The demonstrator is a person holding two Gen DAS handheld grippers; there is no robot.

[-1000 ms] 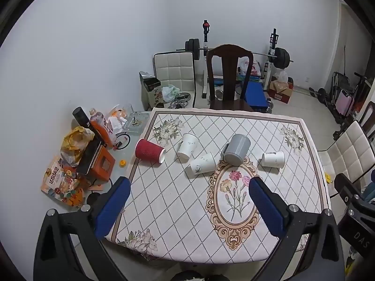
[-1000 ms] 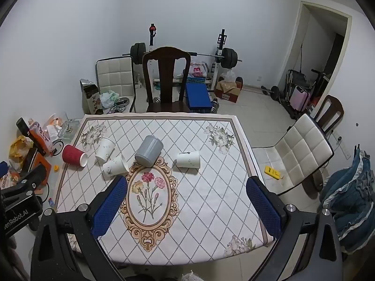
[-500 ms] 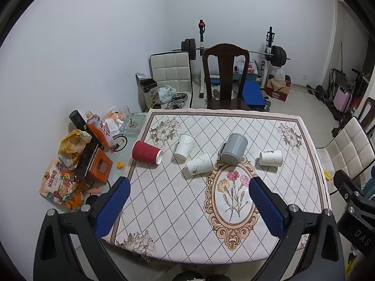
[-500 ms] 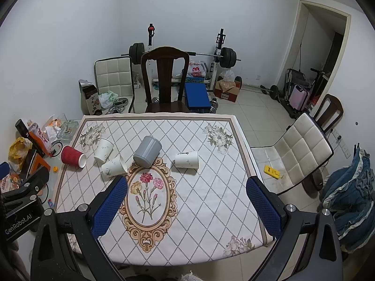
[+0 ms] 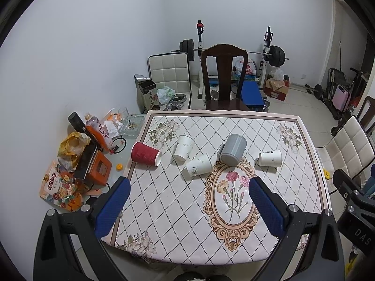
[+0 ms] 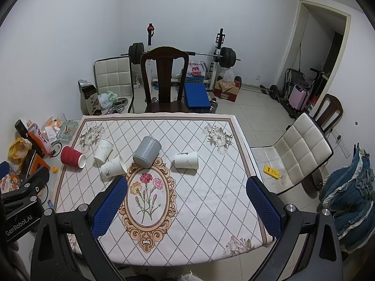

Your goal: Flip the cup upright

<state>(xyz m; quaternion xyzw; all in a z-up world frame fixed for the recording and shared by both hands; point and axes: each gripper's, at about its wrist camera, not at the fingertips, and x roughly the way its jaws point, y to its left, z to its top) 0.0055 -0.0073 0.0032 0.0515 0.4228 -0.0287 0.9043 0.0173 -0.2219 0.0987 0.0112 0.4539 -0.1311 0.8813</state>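
Several cups lie on their sides in a row across the table [image 5: 164, 210]: a red ribbed paper cup [image 5: 145, 153] at the left edge, two white paper cups [image 5: 184, 148] [image 5: 199, 164], a grey mug [image 5: 232, 149] and a white paper cup [image 5: 270, 158] on the right. They also show in the right wrist view: red cup [image 6: 72, 158], white cups [image 6: 103, 150] [image 6: 114, 166], grey mug [image 6: 147, 151], right white cup [image 6: 186, 160]. My left gripper [image 5: 189, 201] and right gripper [image 6: 187, 201] are open and empty, high above the table's near side.
A dark wooden chair [image 5: 225, 77] stands at the table's far side. White padded chairs stand at the right [image 6: 297, 149] and back left [image 6: 113, 79]. Bottles, bags and boxes [image 5: 77, 159] clutter the floor on the left. Weights and a bench [image 6: 195, 93] stand behind.
Both grippers have risen and drawn back a little, so the table looks smaller and lower in view. The cups have not moved. Both grippers stay open.
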